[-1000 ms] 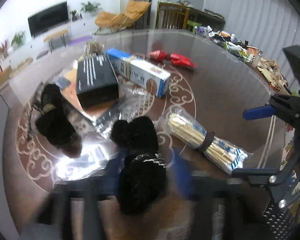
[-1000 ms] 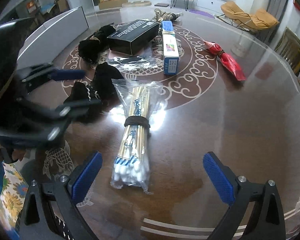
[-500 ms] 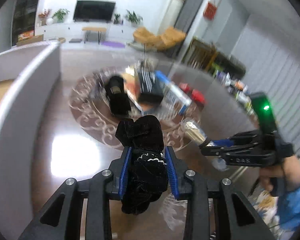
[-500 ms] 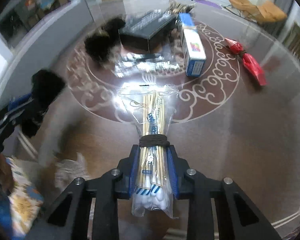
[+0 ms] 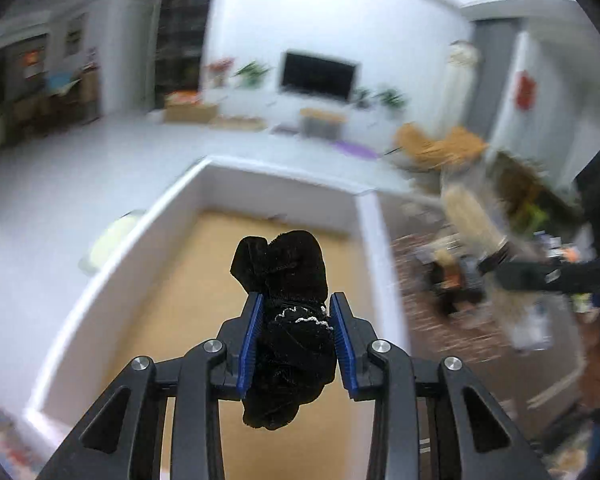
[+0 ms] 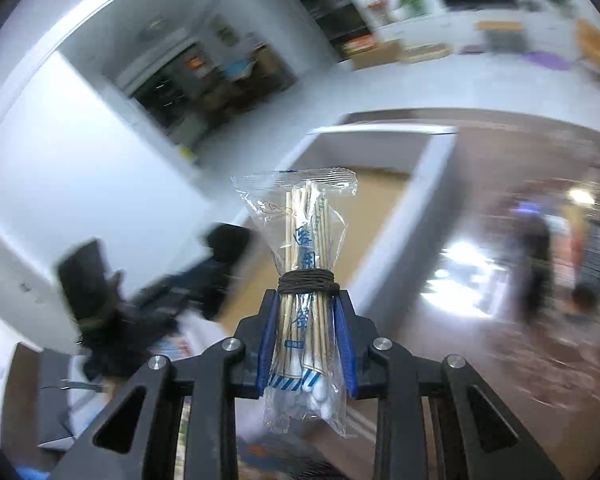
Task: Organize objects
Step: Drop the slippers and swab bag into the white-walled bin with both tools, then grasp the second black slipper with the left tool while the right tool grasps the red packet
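Above the white-walled storage box with the tan floor [image 5: 204, 280], your left gripper [image 5: 296, 340] is clamped on a black velvet fabric bundle with a thin white stitched trim [image 5: 288, 320]. The blue pads [image 5: 250, 340] press both sides of the bundle at its middle. Its upper lobe projects past the fingertips and its lower end hangs down between the black finger arms. In the left wrist view the box interior lies directly behind and below the bundle.

Your right gripper [image 6: 306, 340] is closed narrow on a clear plastic packet of wooden-stick cotton swabs [image 6: 304, 280]. The blue pads grip the packet just below the dark cord band [image 6: 306, 280] wound around its waist. The flared, sealed end of the packet points away from the camera; the white cotton tips sit low, between the finger arms. In the right wrist view the same white-walled box lies beyond the packet, with the dark patterned table top [image 6: 520, 360] to its right.

The packet carries blue printed characters running along its length, a small blue label and a faint logo near the sealed end; none of it reads clearly. The blue-and-white striped stick wrappers show no legible text.

The left gripper appears as a dark blur at the left of the right wrist view [image 6: 220, 264].
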`<state>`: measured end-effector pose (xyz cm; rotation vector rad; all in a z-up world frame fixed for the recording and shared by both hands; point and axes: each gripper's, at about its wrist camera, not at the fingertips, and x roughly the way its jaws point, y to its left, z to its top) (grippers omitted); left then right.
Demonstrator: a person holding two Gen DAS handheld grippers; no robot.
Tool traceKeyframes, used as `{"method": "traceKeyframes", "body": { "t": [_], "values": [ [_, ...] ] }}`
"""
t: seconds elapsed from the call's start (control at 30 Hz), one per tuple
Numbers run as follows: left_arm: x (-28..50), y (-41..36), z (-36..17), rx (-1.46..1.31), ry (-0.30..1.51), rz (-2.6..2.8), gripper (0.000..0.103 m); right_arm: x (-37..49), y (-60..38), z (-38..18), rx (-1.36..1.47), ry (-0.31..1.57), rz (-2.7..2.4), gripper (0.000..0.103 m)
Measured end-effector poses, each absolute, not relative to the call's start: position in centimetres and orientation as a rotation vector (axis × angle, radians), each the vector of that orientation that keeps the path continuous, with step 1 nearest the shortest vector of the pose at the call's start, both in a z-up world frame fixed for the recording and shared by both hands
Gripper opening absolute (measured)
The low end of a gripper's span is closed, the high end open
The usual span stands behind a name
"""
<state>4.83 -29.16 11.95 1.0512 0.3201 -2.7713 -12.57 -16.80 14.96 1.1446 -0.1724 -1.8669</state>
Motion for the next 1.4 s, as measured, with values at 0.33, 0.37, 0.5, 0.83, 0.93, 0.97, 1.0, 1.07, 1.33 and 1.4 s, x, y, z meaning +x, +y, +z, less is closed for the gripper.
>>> {"method": "traceKeyframes", "body": {
  "t": [0.33, 0.37, 0.5, 0.83, 0.93, 0.97, 1.0, 1.07, 1.33, 1.4],
  "values": [
    [4.4, -32.1, 5.2, 1.223, 0.324, -2.530, 0.080, -12.0, -25.3, 9.3, 1.222, 0.003, -1.900, 0.103],
    [4.4, -31.4, 5.3, 1.213, 0.322, -2.533, 0.080, -11.9, -24.3, 9.4, 1.182, 0.014, -1.937, 0.103],
    [4.9, -29.1, 7.5, 1.113, 0.315, -2.634, 0.080, -12.5, -19.6, 10.0, 1.033, 0.025, -2.087, 0.103],
    [7.0, -13.9, 15.1, 0.931, 0.255, -3.043, 0.103, -12.3, 0.6, 4.2, 1.113, 0.167, -2.465, 0.103],
    [6.7, -7.9, 13.7, 1.041, 0.274, -3.144, 0.103, -12.2, 6.5, 0.9, 1.233, 0.221, -2.560, 0.103],
    [6.4, -6.3, 12.8, 1.088, 0.264, -3.146, 0.103, -12.4, 8.4, 0.5, 1.258, 0.230, -2.581, 0.103],
    [5.9, -5.0, 11.5, 1.134, 0.246, -3.137, 0.103, -12.4, 10.0, -0.1, 1.286, 0.238, -2.601, 0.103],
    [4.1, -2.2, 7.7, 1.228, 0.174, -3.091, 0.103, -12.6, 12.6, -1.4, 1.336, 0.237, -2.624, 0.103],
    [-3.5, 1.9, -1.9, 1.455, 0.121, -2.853, 0.103, -12.2, 17.2, -3.4, 1.409, 0.179, -2.689, 0.103],
    [-5.2, 1.7, -2.9, 1.474, 0.144, -2.819, 0.103, -12.5, 17.1, -3.5, 1.415, 0.198, -2.696, 0.103]
  ]
}}
